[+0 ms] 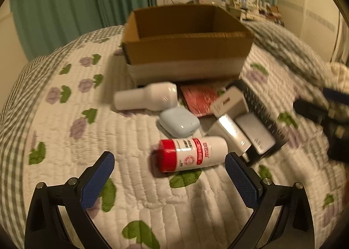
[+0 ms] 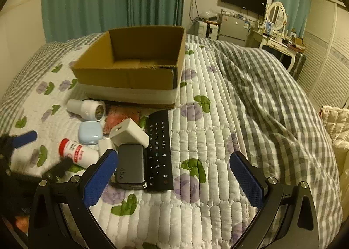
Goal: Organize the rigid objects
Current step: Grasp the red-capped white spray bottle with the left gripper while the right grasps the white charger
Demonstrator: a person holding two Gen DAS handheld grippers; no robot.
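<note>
The grey charger reads "65W"; the red-capped bottle's label is illegible.

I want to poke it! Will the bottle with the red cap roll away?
Probably. The bottle is round and lies on its side, so a sideways push likely rolls it. The soft quilt may slow it. It looks like hard, smooth plastic, perhaps slippery.

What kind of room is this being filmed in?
Most likely a bedroom: the items lie on a bed with a floral quilt and a checked duvet, and a vanity mirror stands by the wall.
</note>
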